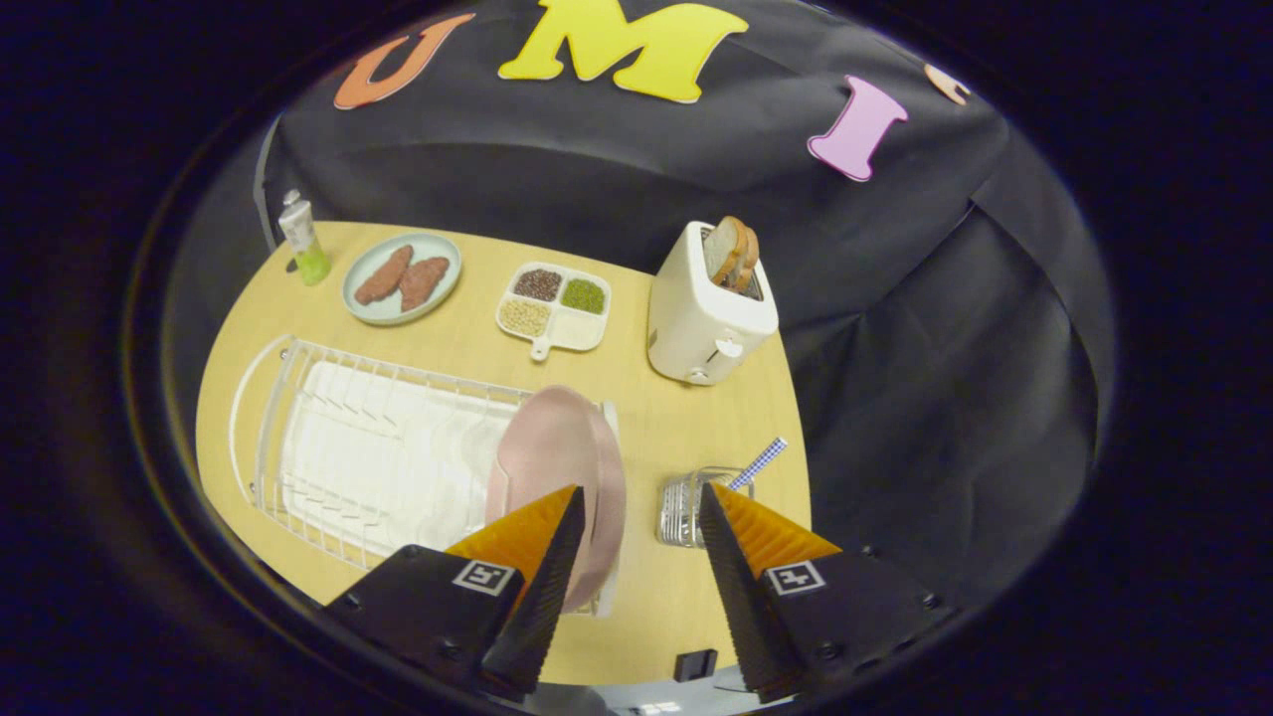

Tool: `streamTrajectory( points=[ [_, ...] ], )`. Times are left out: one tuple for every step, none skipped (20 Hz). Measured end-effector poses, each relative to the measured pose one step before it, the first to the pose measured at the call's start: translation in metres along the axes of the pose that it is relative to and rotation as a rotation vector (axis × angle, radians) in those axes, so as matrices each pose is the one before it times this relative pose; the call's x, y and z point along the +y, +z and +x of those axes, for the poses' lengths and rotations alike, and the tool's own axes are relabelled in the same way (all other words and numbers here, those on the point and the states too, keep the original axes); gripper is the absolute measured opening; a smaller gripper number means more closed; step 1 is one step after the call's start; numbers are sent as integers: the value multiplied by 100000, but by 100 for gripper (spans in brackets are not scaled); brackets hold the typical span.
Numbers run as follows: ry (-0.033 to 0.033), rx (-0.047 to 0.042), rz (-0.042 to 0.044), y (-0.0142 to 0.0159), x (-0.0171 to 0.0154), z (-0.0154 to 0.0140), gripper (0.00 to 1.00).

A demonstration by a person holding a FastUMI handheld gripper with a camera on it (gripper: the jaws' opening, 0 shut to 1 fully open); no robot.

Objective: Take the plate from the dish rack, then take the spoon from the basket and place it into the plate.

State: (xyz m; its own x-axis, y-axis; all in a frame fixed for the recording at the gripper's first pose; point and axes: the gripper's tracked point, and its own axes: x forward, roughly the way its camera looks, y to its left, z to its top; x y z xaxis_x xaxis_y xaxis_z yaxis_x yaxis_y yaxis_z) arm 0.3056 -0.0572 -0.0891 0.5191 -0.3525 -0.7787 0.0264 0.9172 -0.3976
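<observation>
The gripper (641, 497) is hovering above a wooden table (686, 428), and its two orange and black fingers (542, 542) are standing wide apart at the bottom of the frame, holding nothing between them. The pink plate (552, 447) is standing on its edge at the right end of the white wire dish rack (348, 447), in the lower middle of the frame; the left finger is covering the lower part of the plate, but I cannot tell if it is touching it. The rack is lying across the left half of the table and a white mat is showing under its wires. Just behind the tip of the right finger, a small shiny basket (681, 507) is sitting on the table, and the spoon (758, 463) with a blue checked handle is leaning out of it toward the right. In the upper right part of the table, a white toaster (701, 318) is standing with slices of bread (731, 251) sticking out of its top. To the left of it, a white divided tray (554, 310) is holding beans and grains of different colours. Further left, a pale green dish (370, 303) is carrying two brown pieces of food (403, 278). In the upper left corner of the table, a small tube (303, 239) with a green bottom is standing upright just beside this dish.
</observation>
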Motion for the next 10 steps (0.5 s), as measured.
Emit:
streamTrajectory(
  points=[
    [790,3458,-703,-50,668,434,72],
    [-1246,2949,-703,37,17,112,66],
    [-2011,2857,-736,53,-129,64,61],
    [-610,2898,-1080,-215,-27,218,56],
    [-144,3946,-337,-444,-40,568,50],
    [931,1609,916,-120,-6,272,44],
    [1968,689,864,145,228,610,42],
    [2112,608,1122,-140,192,205,41],
    [2811,541,344,-243,391,261,40],
    [1252,621,698,-228,141,126,39]
  ],
)
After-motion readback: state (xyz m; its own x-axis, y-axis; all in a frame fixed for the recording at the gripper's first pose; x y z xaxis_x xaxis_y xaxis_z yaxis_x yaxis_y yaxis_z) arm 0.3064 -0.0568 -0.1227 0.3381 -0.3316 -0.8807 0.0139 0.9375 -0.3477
